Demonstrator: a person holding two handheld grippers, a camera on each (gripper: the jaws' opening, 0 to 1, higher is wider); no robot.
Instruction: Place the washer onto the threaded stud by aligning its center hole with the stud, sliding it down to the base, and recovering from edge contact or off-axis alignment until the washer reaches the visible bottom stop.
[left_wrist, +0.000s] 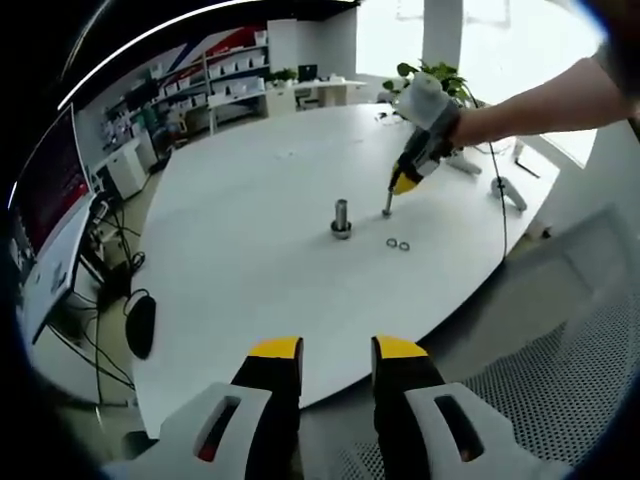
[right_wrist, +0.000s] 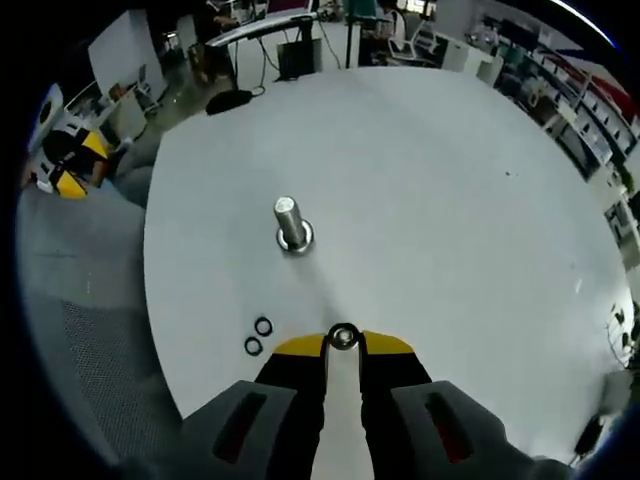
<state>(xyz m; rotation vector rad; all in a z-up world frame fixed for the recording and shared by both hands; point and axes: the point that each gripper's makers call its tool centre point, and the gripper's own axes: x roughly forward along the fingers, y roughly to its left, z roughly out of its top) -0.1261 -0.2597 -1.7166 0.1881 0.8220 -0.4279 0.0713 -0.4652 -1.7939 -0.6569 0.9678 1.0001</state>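
Metal washer (right_wrist: 343, 337) sits pinched flat between the right gripper (right_wrist: 343, 345) tips, just near of the threaded stud (right_wrist: 291, 222); level it and centre its hole over the stud top. Left gripper (left_wrist: 336, 352), spread, hangs back

The stud's (right_wrist: 292, 224) threads are blurring ahead of the right tongs (right_wrist: 343, 346), whose tips are hiding the washer's (right_wrist: 343, 336) rim.

One threaded stud (right_wrist: 292, 224); three washers: two loose on table (right_wrist: 262, 326) (right_wrist: 253, 346), one held (right_wrist: 343, 337).
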